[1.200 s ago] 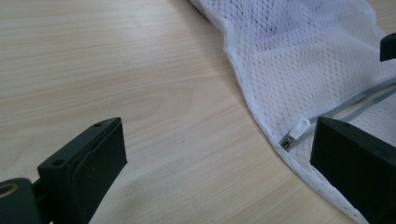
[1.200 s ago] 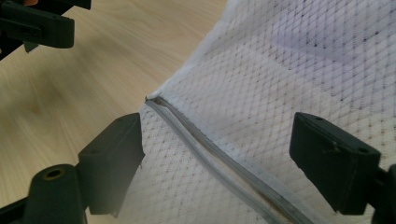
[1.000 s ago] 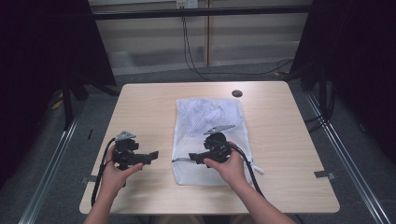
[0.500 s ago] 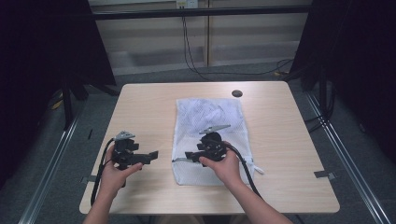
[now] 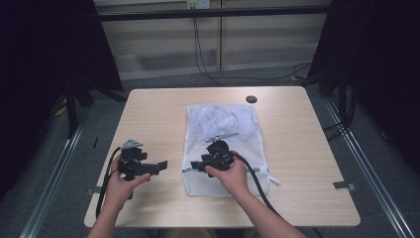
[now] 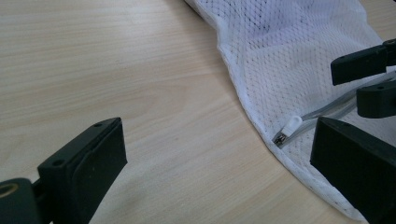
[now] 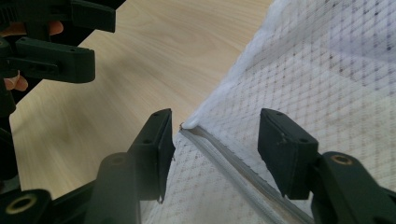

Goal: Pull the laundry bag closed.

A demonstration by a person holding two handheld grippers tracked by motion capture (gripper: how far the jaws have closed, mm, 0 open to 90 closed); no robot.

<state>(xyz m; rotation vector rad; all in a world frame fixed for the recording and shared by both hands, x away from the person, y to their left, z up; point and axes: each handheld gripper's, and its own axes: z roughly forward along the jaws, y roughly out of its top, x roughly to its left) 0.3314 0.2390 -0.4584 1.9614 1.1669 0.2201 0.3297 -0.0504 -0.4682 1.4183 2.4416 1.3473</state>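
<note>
Right claw (image 7: pixel 215 140) straddles mesh bag (image 7: pixel 327 93) zipper, gaping.

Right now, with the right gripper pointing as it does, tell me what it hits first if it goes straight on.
The right gripper has its jaws open astride the zipper at the edge of the white mesh bag. Straight on it would probably meet that zipper end first, then bare table, with the left gripper farther along; depth is unclear.

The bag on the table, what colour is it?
White see-through mesh bag, with a grey zipper. Left gripper view shows it best.
</note>
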